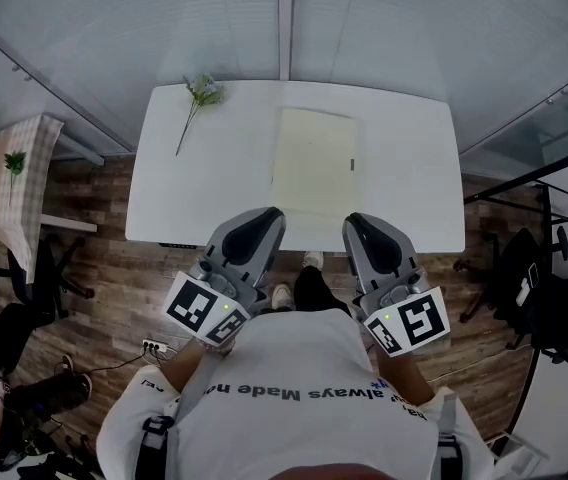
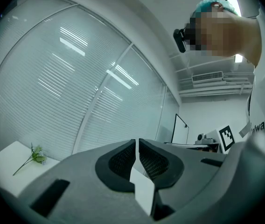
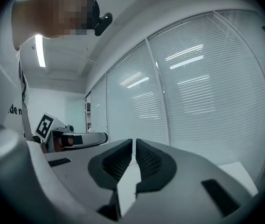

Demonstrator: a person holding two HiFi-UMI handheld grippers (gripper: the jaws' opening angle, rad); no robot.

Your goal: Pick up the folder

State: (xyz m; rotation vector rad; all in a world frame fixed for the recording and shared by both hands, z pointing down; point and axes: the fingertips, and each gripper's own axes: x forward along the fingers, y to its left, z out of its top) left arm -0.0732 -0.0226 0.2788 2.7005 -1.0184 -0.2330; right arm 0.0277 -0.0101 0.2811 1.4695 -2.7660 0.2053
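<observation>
**A:** Head view?

**B:** The pale folder [image 1: 314, 163] lies flat on the white table [image 1: 214, 193], right of centre. A flower sprig [image 1: 197, 100] lies at the far left corner. The left gripper [image 1: 268, 216] and right gripper [image 1: 355, 222] reach over the table's near edge, by the folder's near end. Neither grips it.

**A:** Left gripper view?

**B:** Jaws pressed together, nothing between them. The sprig and a table corner show at lower left, with window blinds [image 2: 76, 78] behind.

**A:** Right gripper view?

**B:** Jaws likewise pressed together, empty. The left gripper shows at the left, and blinds fill the rest. No folder visible here.
</observation>
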